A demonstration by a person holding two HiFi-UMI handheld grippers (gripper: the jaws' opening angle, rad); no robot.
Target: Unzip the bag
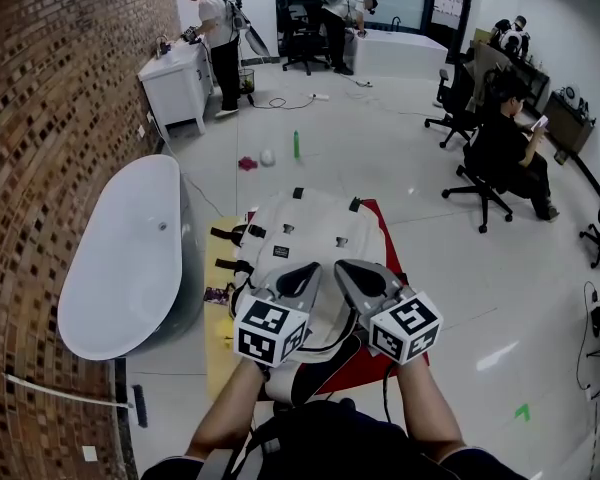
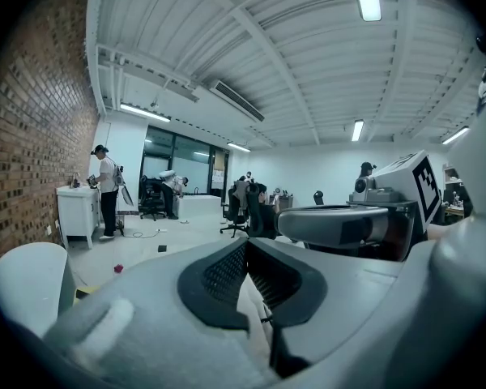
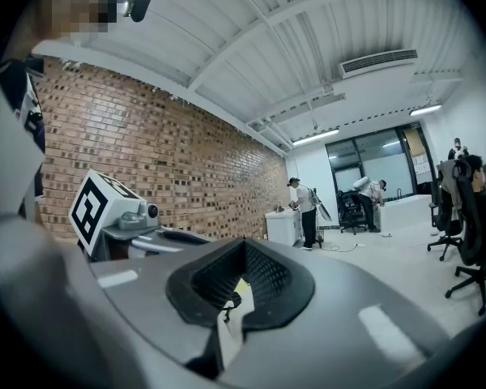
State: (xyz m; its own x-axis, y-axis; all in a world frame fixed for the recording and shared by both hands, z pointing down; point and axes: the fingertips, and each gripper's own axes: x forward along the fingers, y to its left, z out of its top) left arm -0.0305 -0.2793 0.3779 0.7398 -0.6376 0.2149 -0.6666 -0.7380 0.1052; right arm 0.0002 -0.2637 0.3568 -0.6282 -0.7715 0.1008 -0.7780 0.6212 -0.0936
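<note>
left gripper [image 1: 302, 274]: jaws closed tight, pads meeting; its own view [image 2: 245, 248] shows nothing bulky between them, only pale bag cloth through the slot below the pads.
right gripper [image 1: 348, 271]: jaws also pressed together [image 3: 243, 248]; a small dark bit and a cream strip show in the slot under the pads, and i cannot tell whether a zip pull is nipped there.
backpack [image 1: 305, 230]: cream with black straps [image 1: 235, 236] on its left side; it lies flat on a yellow surface [image 1: 220, 353] and covers most of it, with a red panel [image 1: 385, 240] along its right edge.
long axis: runs straight away from the person, with the near end under the two grippers.
bag from the tools: just below and ahead of both tips, which sit side by side and close together over the bag's near middle.
nearer hand: neither by much; the left sits a touch nearer the left edge and the right nearer the red side.
step, as a guess: taking hold at the zip, nothing visibly opened yet.
next move needs: one gripper steadying the cloth while the other draws the slider along the track; the track's course is not clear from here.
risk: the bag may slide across the yellow surface rather than unzip.
</note>
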